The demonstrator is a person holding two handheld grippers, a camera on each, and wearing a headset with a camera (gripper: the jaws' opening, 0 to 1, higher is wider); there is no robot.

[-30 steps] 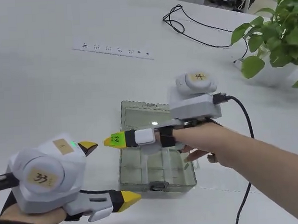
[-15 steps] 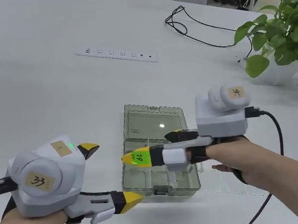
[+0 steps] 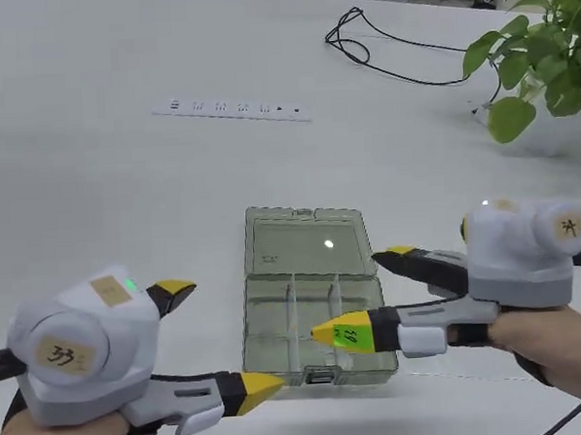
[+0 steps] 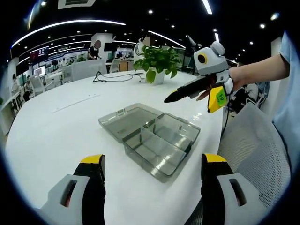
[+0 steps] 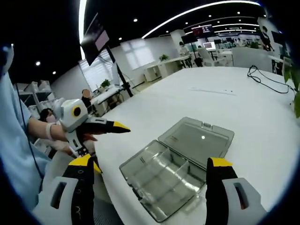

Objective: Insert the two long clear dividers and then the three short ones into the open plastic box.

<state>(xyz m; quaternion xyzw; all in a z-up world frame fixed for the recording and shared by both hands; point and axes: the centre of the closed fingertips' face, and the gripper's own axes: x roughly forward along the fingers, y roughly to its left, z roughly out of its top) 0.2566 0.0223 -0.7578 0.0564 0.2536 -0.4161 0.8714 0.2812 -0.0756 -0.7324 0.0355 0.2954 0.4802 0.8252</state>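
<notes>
We read a handwritten "33" on the tan round sticker at the back of the left gripper. On the right gripper, the yellow tip of the nearer jaw bears a green tag with two digits, perhaps "19". Its rear sticker has a handwritten mark that we cannot make out.

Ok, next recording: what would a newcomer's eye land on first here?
Two yellow-tipped tools dominate the head view: the left gripper at lower left and the right gripper at lower right, both open and empty, on either side of the open plastic box in the middle of the white table. Inside the box, clear dividers already stand upright. A leafy plant sits at the far right corner.
</notes>
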